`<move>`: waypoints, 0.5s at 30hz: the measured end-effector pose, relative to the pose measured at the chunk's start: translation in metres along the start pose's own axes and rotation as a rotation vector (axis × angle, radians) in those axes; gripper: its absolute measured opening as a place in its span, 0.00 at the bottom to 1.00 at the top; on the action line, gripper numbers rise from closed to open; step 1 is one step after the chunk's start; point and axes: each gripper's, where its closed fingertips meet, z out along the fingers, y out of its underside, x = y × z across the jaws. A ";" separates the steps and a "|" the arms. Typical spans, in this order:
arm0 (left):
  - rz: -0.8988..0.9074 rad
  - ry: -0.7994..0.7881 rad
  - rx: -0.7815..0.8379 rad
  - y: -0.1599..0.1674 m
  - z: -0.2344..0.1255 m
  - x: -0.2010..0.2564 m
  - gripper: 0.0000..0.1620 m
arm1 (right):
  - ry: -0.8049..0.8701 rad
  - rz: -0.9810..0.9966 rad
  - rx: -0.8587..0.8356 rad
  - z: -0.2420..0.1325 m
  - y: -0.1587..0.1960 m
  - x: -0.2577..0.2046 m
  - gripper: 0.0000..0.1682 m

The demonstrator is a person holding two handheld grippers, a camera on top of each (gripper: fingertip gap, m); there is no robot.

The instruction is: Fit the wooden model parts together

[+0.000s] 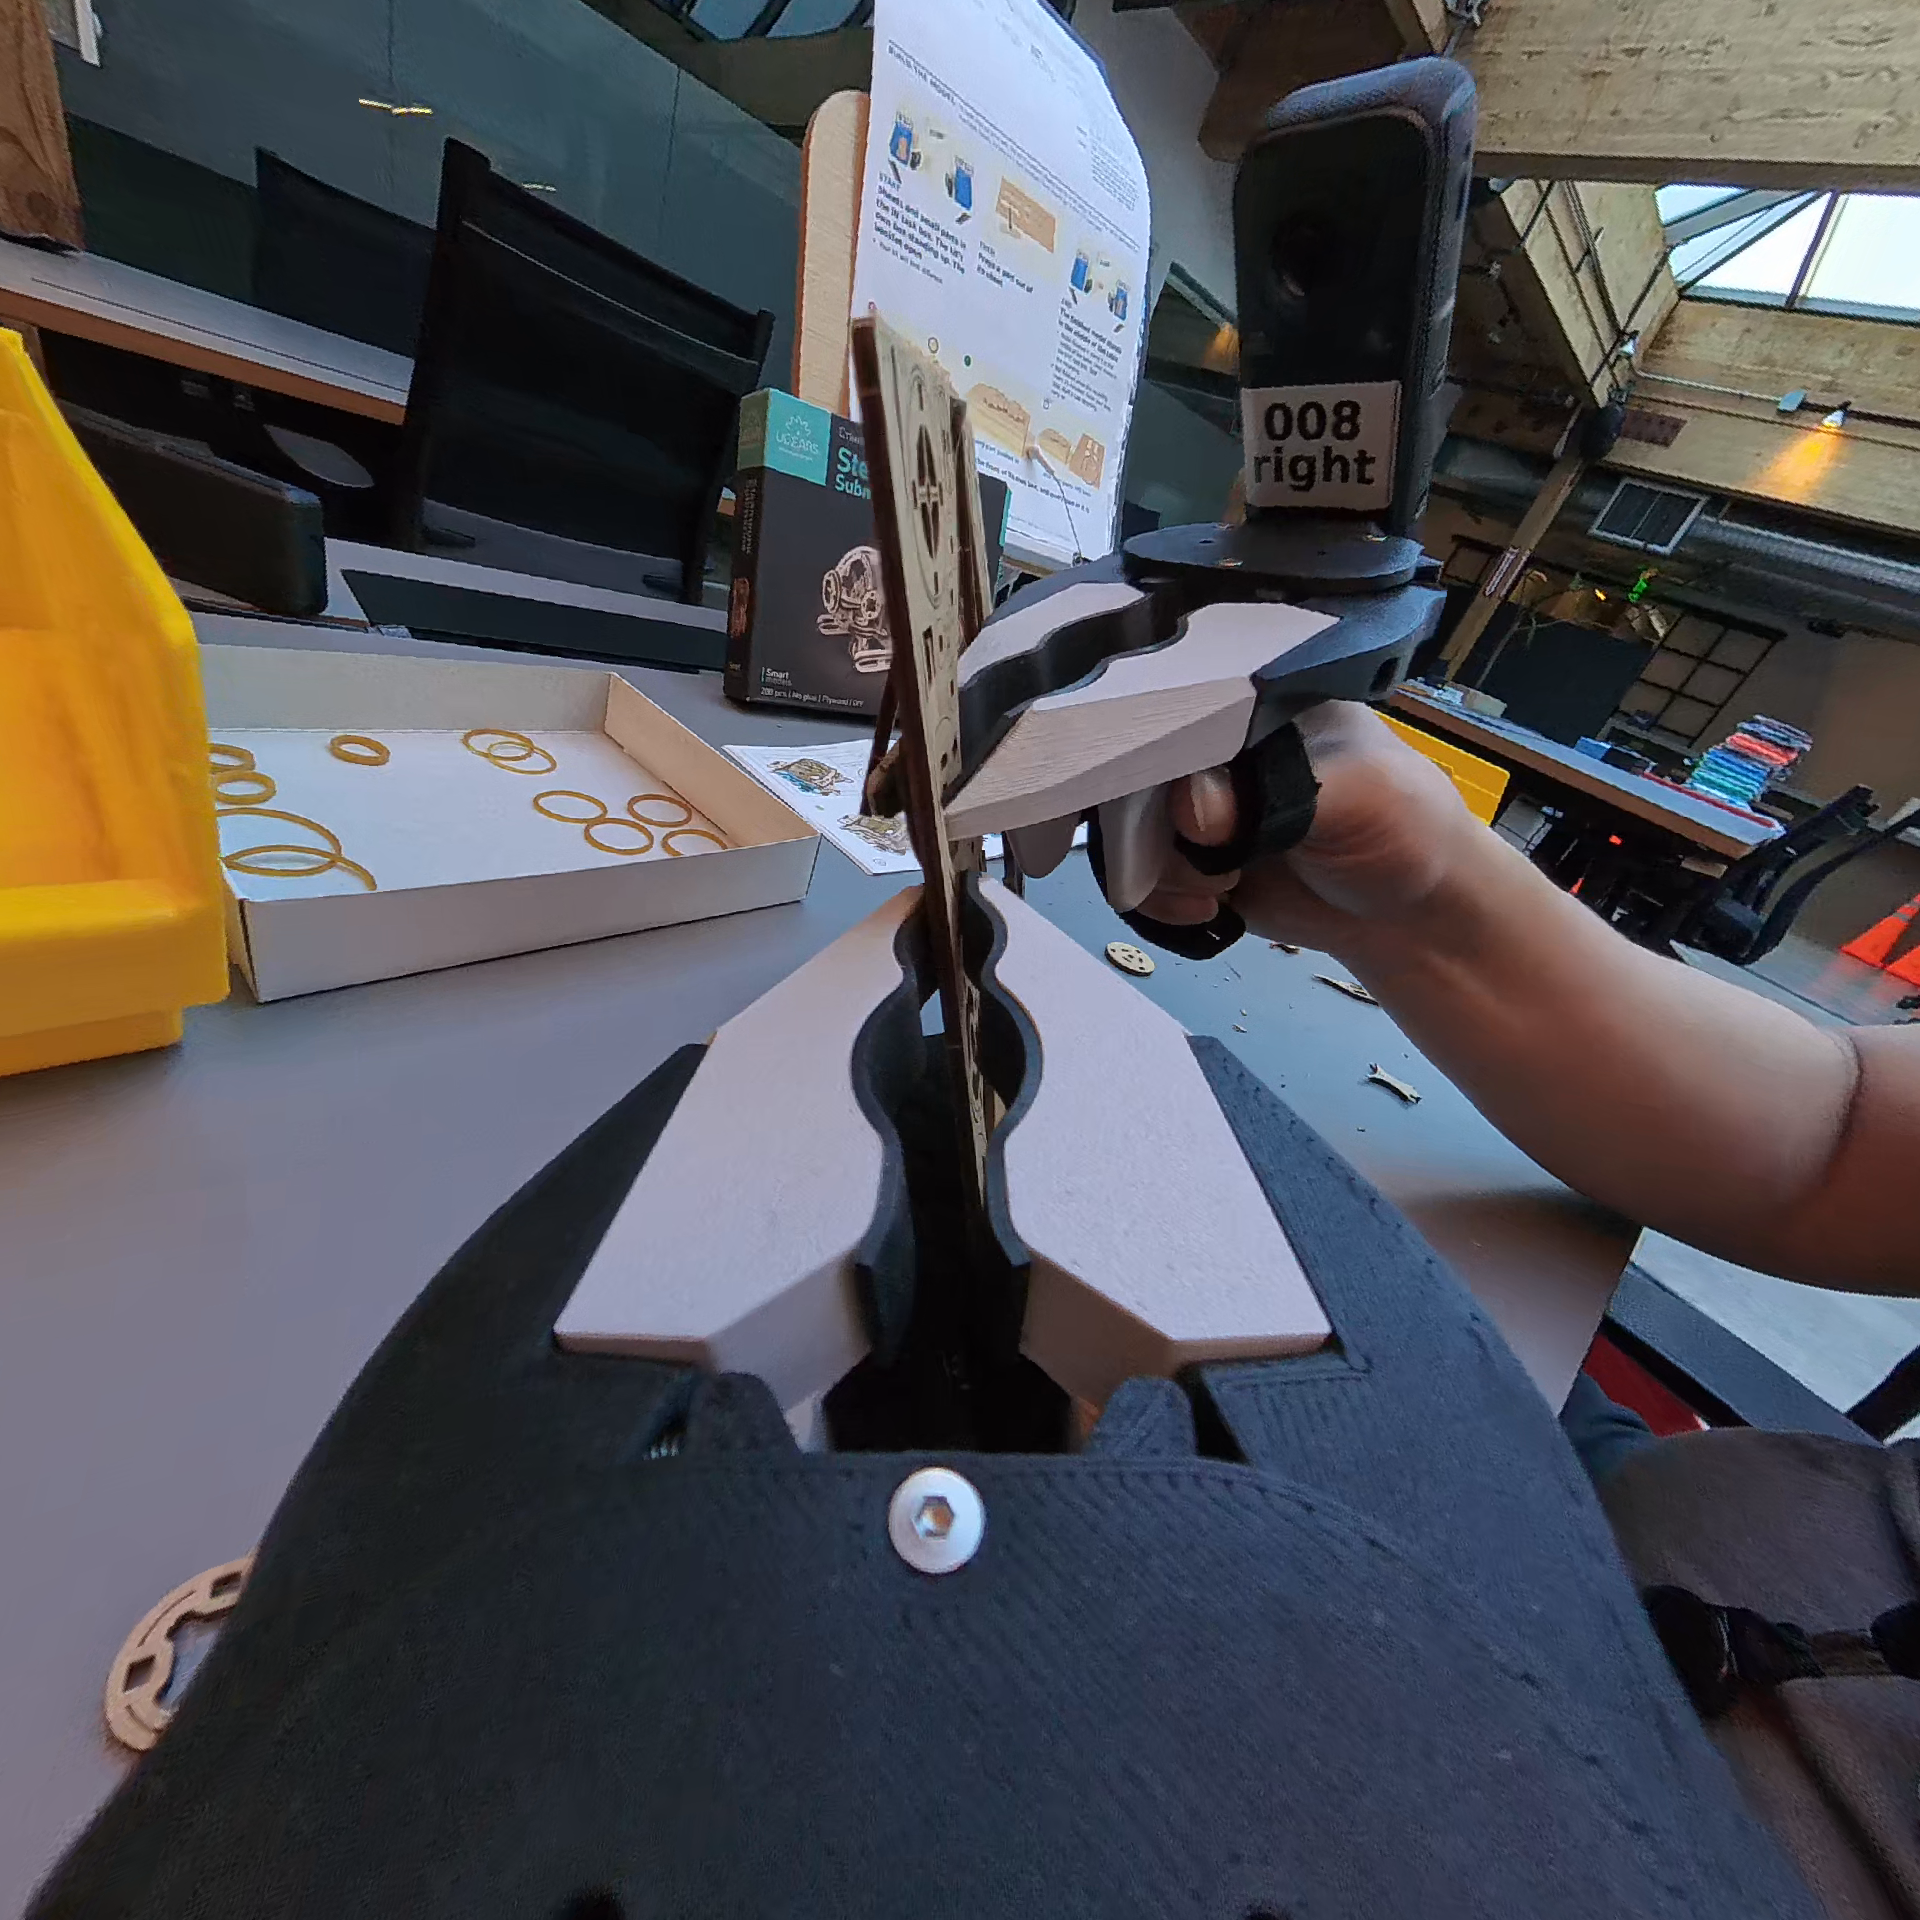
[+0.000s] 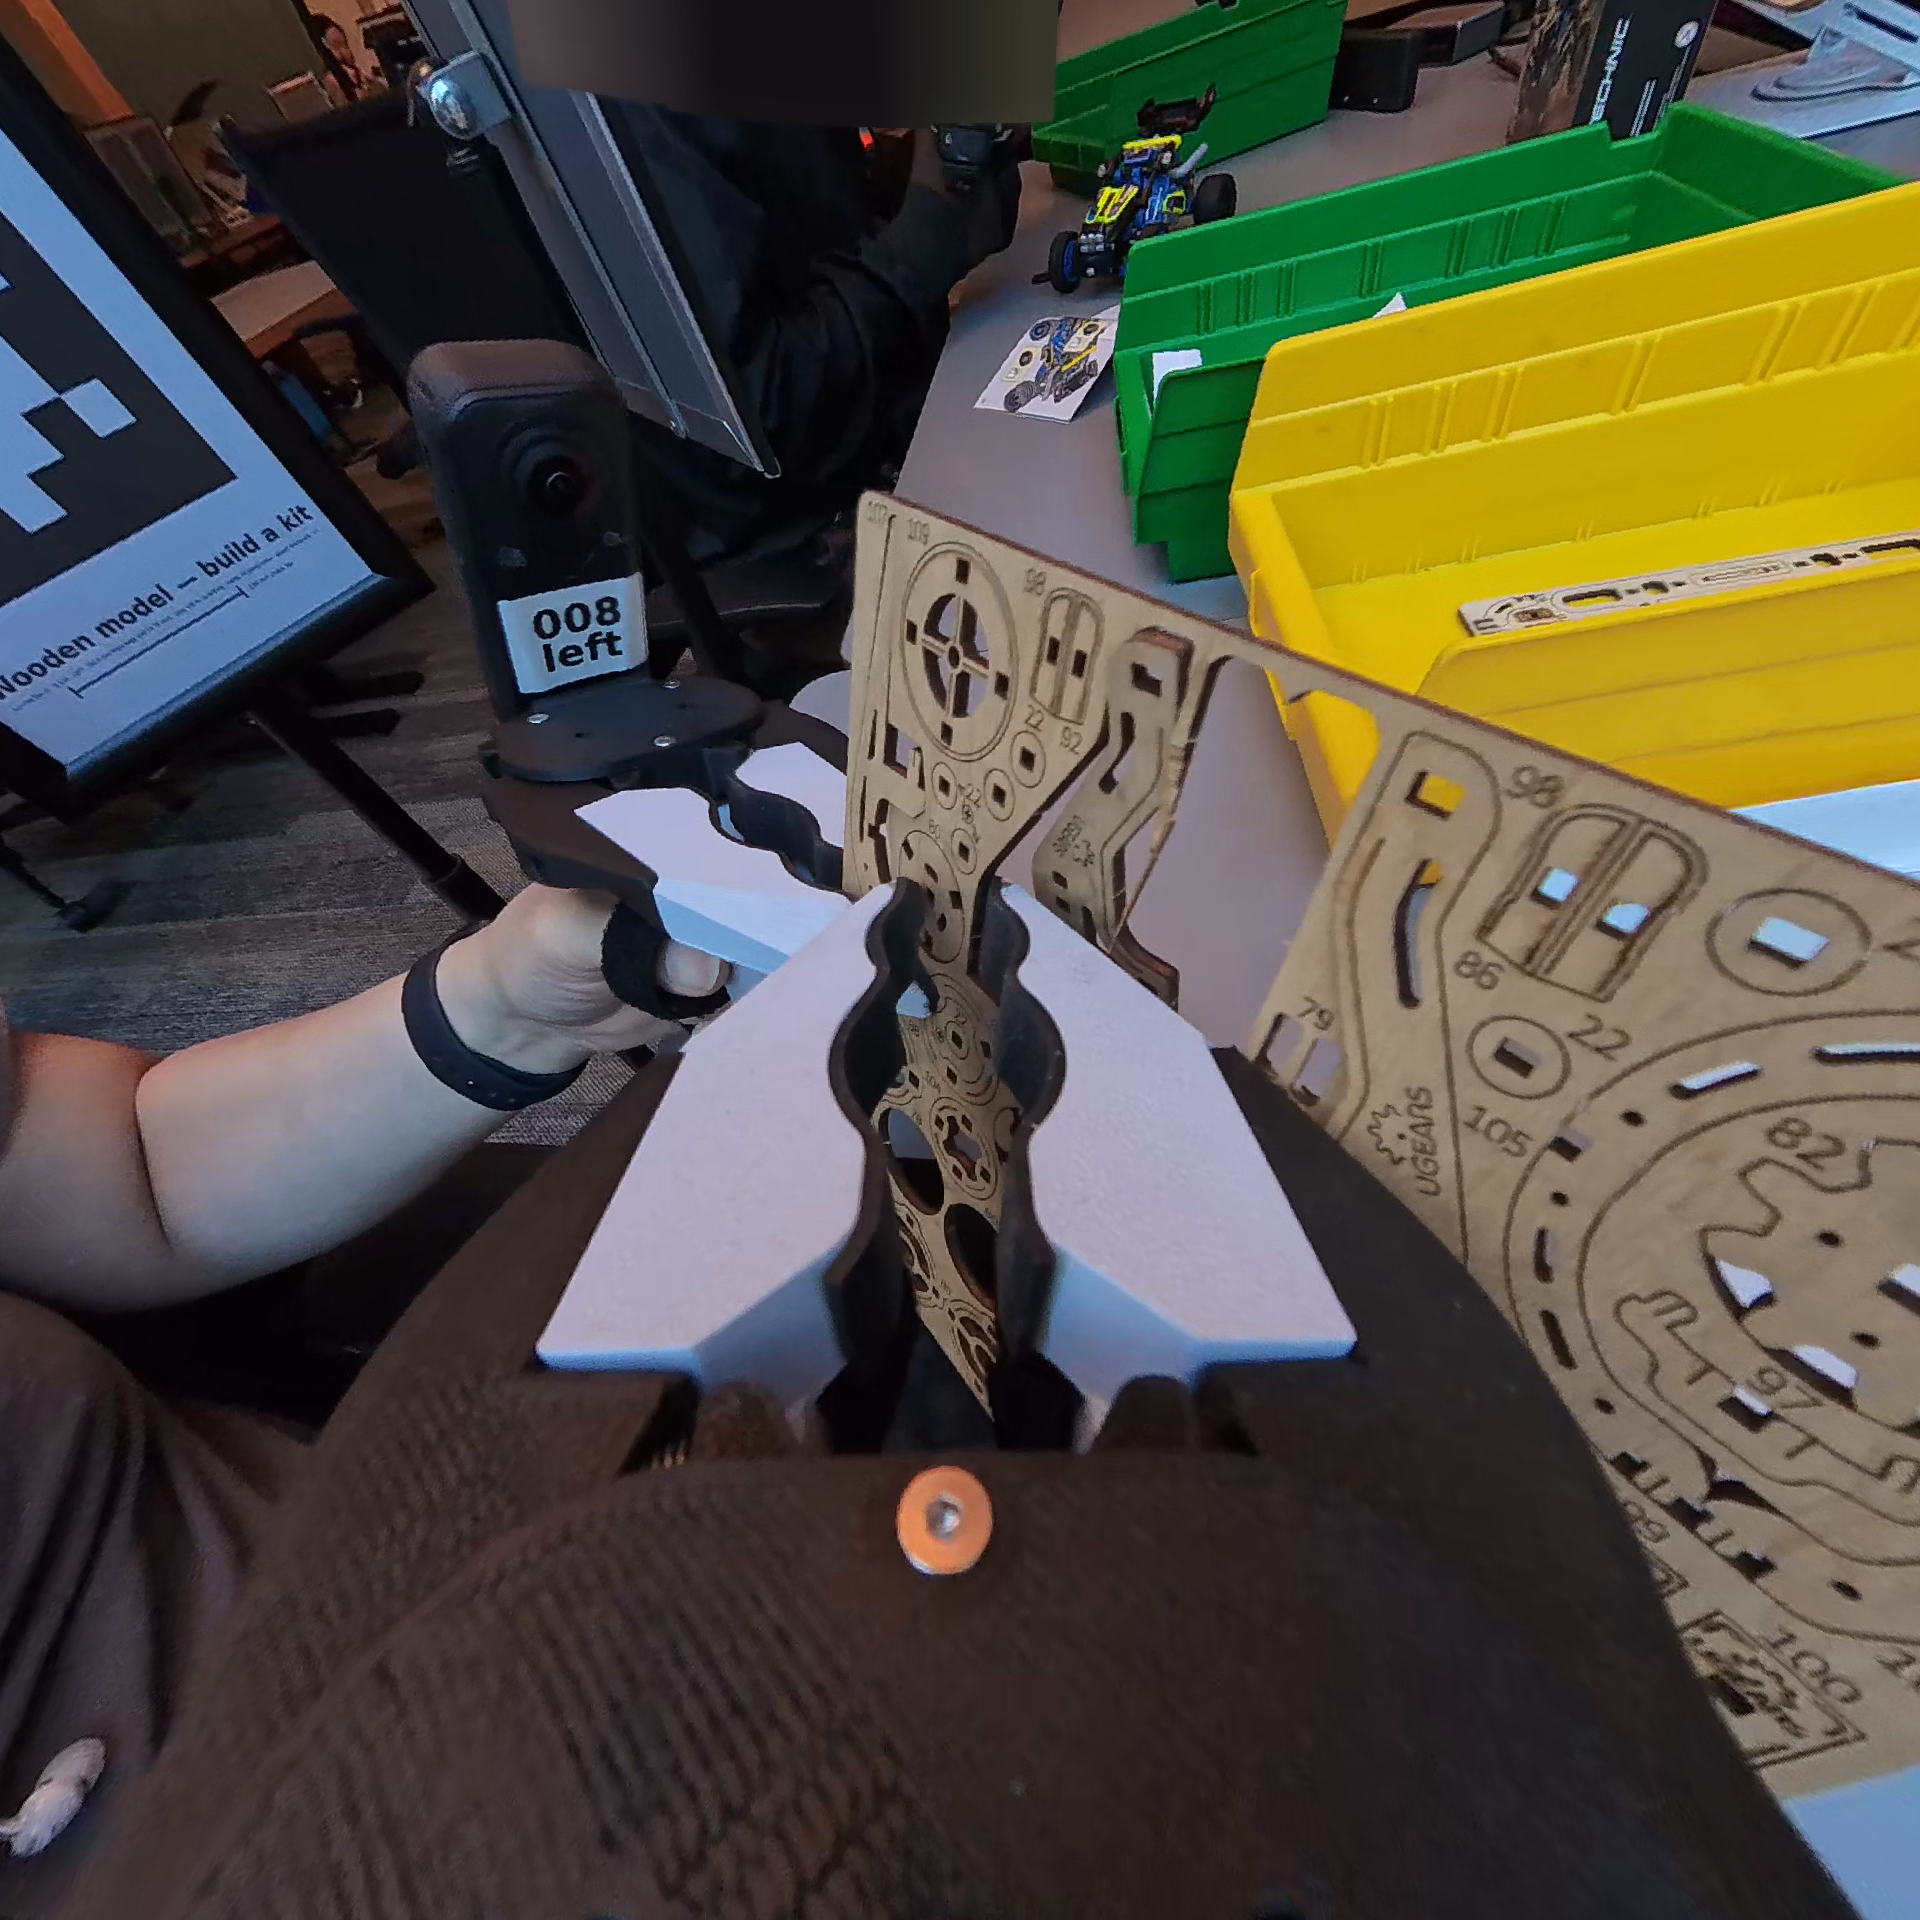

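Plywood, thin and tan, laser-cut with gears and slots: the flat wooden parts sheet (image 2: 1621, 1195) is held on edge above the grey bench (image 1: 436, 1122), gripped by both tools at once. The left tool (image 1: 951, 914) is closed on the sheet's lower edge, and in the left wrist view the board rises edge-on from between its pale fingers, leaning slightly left toward the top. The right tool (image 2: 951, 914) is clamped on the same sheet, which runs lengthwise through its jaws; in the right wrist view the sheet's long axis points away toward the stacked yellow plastic bins (image 2: 1579, 499) and green plastic bins (image 2: 1455, 270), its broad engraved face turned to the right of that view. The two tools meet nearly at right angles, fingertips close together on the board. On the bench to the left lies a shallow white cardboard tray (image 1: 717, 769) of tan rubber bands (image 1: 613, 821), beside a dark kit box (image 1: 810, 561).
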 end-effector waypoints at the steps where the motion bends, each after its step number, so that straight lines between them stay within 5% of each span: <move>1: -0.006 0.009 0.002 0.000 0.000 0.000 0.01 | -0.008 0.012 0.003 0.000 0.000 0.000 0.07; 6: -0.105 0.096 0.015 -0.002 0.001 0.003 0.02 | -0.045 -0.006 0.004 -0.004 -0.001 -0.004 0.07; 10: -0.003 0.015 0.065 -0.016 -0.011 -0.003 0.09 | -0.053 0.003 0.010 -0.007 -0.003 -0.005 0.07; 15: 0.072 0.042 0.061 -0.032 -0.018 0.004 0.01 | -0.057 -0.019 -0.013 -0.006 -0.001 -0.006 0.07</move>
